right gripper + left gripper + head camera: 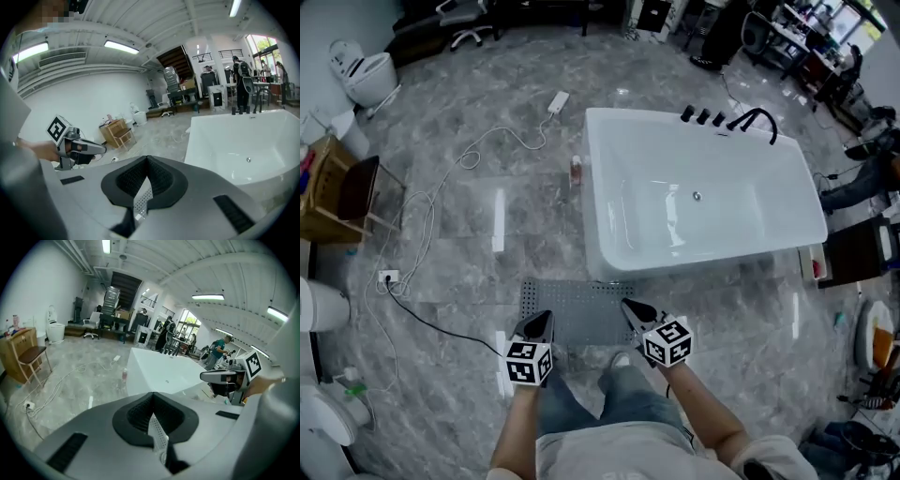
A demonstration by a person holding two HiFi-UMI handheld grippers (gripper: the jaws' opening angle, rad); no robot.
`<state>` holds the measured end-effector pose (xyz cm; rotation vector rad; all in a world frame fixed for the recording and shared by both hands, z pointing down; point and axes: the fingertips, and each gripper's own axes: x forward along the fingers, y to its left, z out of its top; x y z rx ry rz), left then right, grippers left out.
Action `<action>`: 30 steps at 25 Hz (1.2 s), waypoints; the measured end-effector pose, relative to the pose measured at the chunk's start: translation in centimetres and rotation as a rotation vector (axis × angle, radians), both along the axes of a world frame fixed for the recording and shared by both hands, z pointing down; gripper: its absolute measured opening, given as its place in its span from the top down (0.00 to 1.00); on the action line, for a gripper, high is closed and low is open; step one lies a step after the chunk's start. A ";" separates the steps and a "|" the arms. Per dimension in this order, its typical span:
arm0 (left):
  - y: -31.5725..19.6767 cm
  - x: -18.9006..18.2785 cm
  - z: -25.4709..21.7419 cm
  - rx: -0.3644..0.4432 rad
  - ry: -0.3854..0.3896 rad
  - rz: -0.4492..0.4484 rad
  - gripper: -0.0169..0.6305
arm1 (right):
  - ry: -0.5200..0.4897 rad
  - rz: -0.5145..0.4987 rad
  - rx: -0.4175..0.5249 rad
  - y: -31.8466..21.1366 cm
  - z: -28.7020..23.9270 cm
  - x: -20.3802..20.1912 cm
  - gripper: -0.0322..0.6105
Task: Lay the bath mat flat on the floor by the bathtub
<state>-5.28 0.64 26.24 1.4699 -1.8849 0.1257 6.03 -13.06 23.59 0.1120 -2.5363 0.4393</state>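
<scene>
The grey perforated bath mat [577, 307] is spread out below me in the head view, just in front of the white bathtub [675, 261]. My left gripper [540, 324] is shut on its near left edge and my right gripper [635, 310] on its near right edge. In the left gripper view a strip of the mat [158, 436] is pinched between the shut jaws of the left gripper [152, 414], with the tub [154, 369] ahead. The right gripper view shows the same: a strip of the mat [142, 201] clamped in the right gripper [147, 174], with the tub [243, 136] at right.
A small bottle [576, 170] stands on the floor at the tub's left end. A white cable [441, 192] runs across the marble floor to a power strip [558, 101]. A wooden chair [352, 192] and a toilet [367, 75] are at the far left. Black taps [727, 120] sit on the tub's far rim.
</scene>
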 end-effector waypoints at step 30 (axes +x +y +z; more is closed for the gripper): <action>0.2 3.7 -31.4 0.404 -0.318 0.163 0.95 | -0.326 0.090 0.271 1.9 -29.7 5.3 0.91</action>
